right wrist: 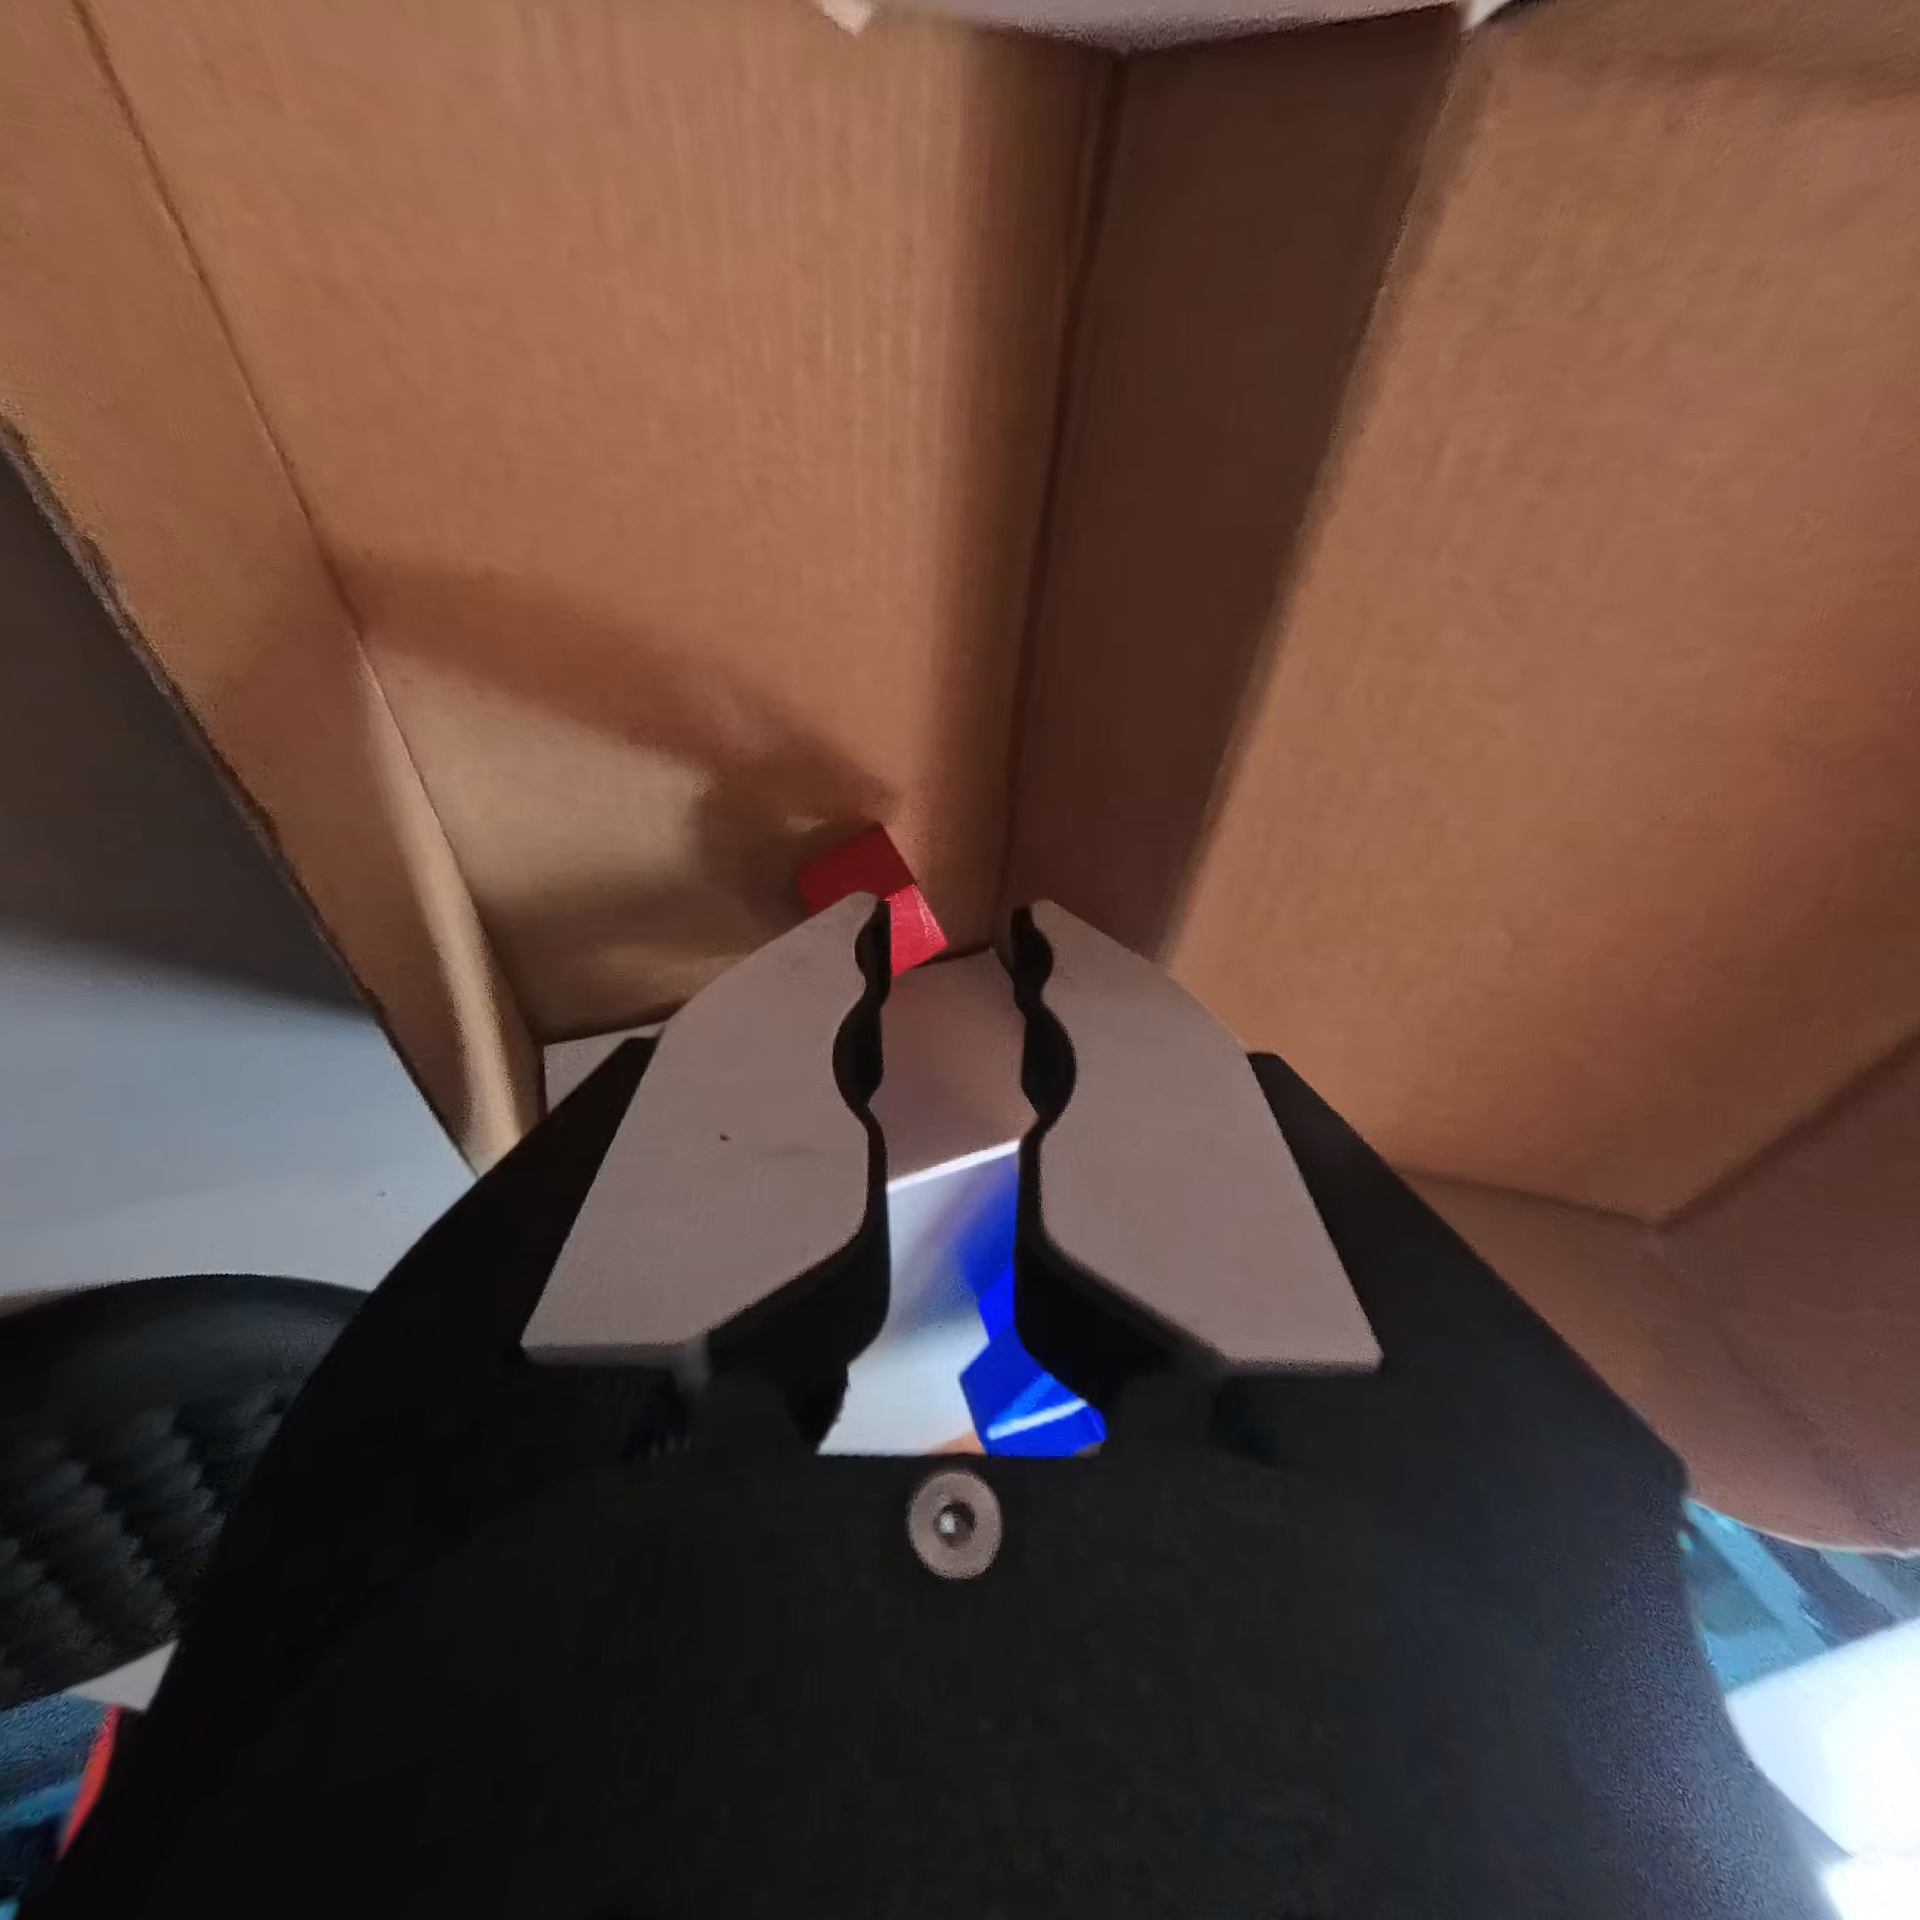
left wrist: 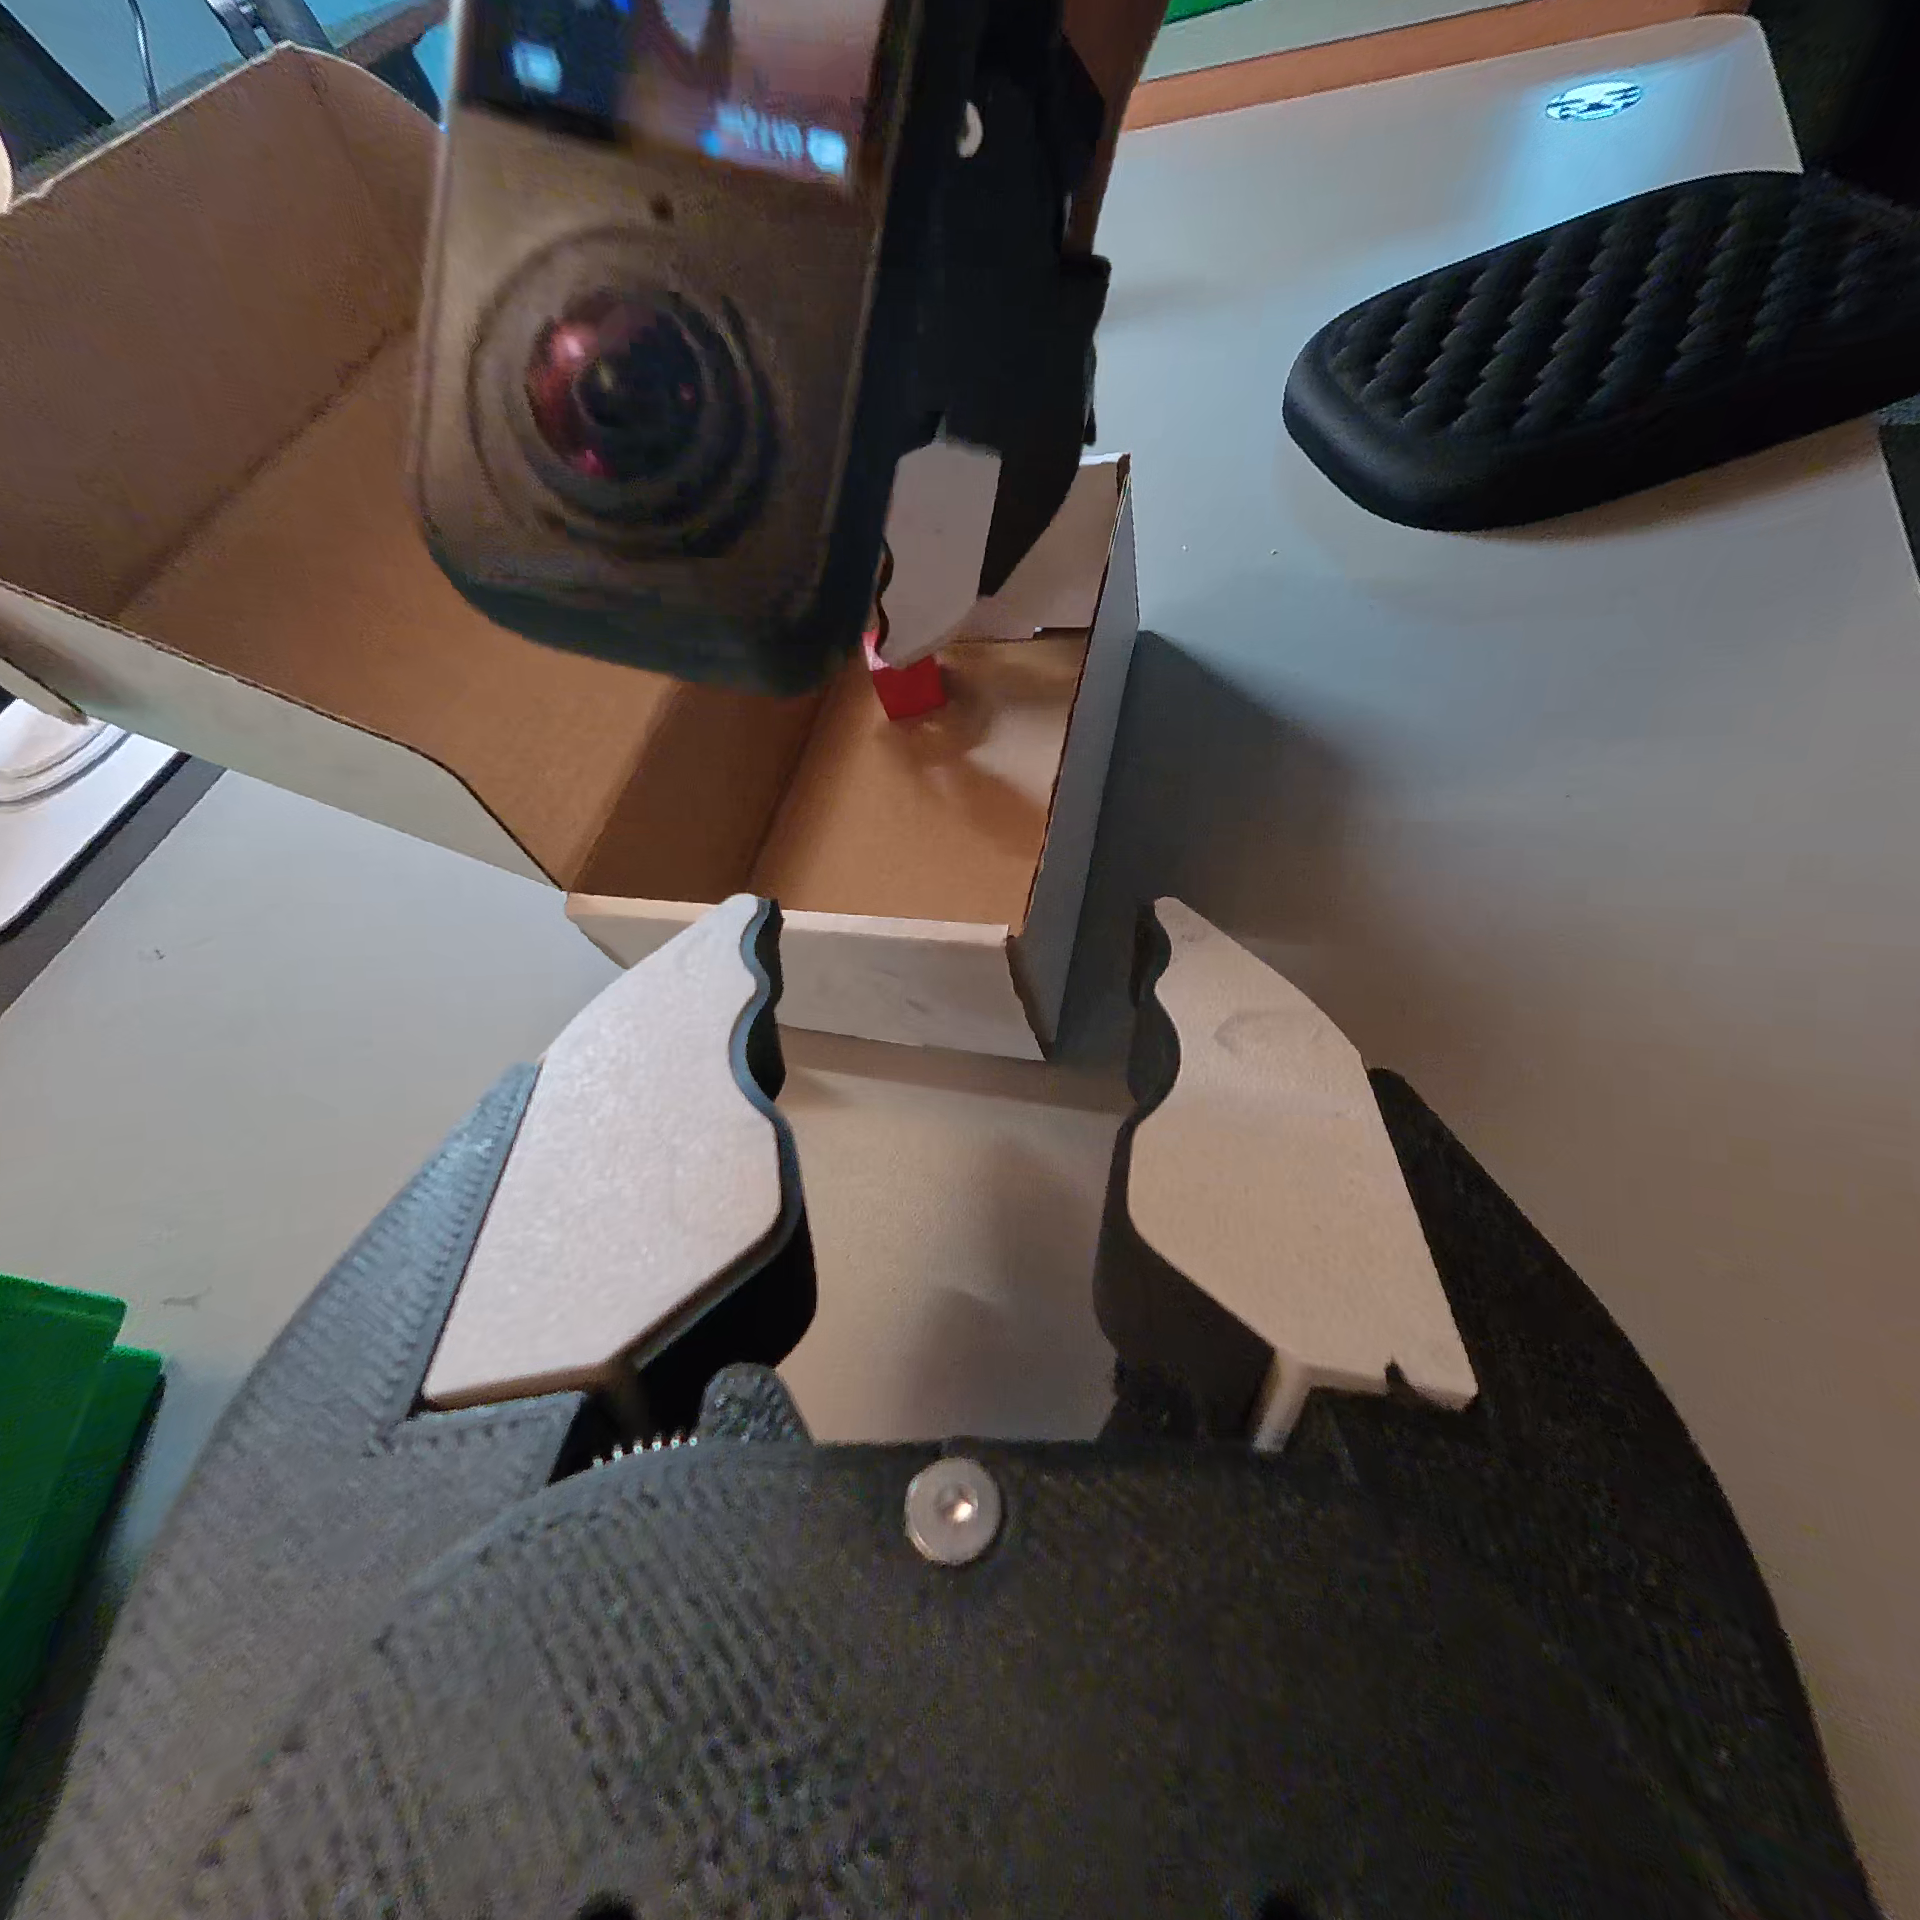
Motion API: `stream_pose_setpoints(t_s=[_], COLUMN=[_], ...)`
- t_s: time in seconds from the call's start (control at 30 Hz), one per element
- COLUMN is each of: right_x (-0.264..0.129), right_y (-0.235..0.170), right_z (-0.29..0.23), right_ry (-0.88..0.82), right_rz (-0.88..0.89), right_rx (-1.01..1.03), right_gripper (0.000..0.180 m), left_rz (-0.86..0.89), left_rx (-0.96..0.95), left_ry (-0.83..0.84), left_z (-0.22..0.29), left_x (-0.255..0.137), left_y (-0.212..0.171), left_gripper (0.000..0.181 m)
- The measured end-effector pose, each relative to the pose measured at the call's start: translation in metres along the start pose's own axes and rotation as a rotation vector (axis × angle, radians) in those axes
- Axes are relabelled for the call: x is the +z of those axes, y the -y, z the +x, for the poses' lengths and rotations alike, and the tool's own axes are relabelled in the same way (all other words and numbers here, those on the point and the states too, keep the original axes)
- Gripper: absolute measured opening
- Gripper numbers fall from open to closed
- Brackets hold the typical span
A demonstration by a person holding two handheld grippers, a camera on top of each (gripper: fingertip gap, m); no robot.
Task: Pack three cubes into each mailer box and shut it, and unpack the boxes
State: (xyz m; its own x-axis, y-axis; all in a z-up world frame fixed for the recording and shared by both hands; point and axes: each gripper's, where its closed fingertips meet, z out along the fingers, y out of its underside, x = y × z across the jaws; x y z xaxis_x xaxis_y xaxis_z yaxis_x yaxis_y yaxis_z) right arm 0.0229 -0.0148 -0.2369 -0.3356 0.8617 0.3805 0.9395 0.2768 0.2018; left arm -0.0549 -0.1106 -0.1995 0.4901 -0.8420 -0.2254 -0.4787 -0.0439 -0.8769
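An open mailer box (left wrist: 894,977), white outside and brown inside, lies on the grey table; its lid (left wrist: 208,416) is raised at the left. One red cube (left wrist: 912,691) sits on the box floor near the far corner. My left gripper (left wrist: 961,935) is open and empty, low over the table just in front of the box's near wall. My right gripper (right wrist: 948,920) reaches down into the box with its jaws a little apart. The red cube (right wrist: 862,868) lies at the left fingertip (right wrist: 831,935), not clamped. A blue cube (right wrist: 1023,1403) shows through the gap, outside the box.
A black textured pad (left wrist: 1621,353) lies on the table at the right of the box, also at lower left in the right wrist view (right wrist: 104,1507). A green object (left wrist: 52,1455) sits at the left edge. The table's far edge (left wrist: 1455,94) is close behind. The left gripper's tips are roughly 12 cm from the right gripper's.
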Motion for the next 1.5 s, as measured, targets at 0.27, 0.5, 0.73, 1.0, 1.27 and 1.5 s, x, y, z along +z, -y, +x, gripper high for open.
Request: stream_pose_setpoints(t_s=[0.27,0.5,0.73,1.0,1.27,1.5], right_x=[-0.004,0.008,0.001,-0.007,-0.001,-0.007], right_y=[0.002,-0.01,0.015,0.023,0.031,0.031], right_z=[-0.007,-0.018,-0.028,-0.028,-0.035,-0.033], right_ry=[0.082,0.144,0.231,0.281,0.258,0.245], right_rz=[-0.015,-0.089,0.079,0.204,0.248,0.275], right_rx=[-0.027,-0.176,-0.109,-0.073,-0.119,-0.102], right_gripper=[0.033,0.034,0.021,0.037,0.029,0.023], left_rz=[0.006,-0.005,-0.006,-0.011,-0.016,-0.018], left_rx=[0.006,0.022,0.015,0.019,0.017,0.017], left_ry=[0.01,0.008,0.004,0.003,-0.003,-0.003], left_z=[-0.002,0.0,-0.001,0.0,0.001,0.001], left_x=[-0.003,-0.002,-0.002,-0.001,0.0,0.0], left_y=[0.002,0.0,-0.001,-0.002,-0.003,-0.003], left_gripper=[0.064,0.064,0.064,0.064,0.064,0.064])
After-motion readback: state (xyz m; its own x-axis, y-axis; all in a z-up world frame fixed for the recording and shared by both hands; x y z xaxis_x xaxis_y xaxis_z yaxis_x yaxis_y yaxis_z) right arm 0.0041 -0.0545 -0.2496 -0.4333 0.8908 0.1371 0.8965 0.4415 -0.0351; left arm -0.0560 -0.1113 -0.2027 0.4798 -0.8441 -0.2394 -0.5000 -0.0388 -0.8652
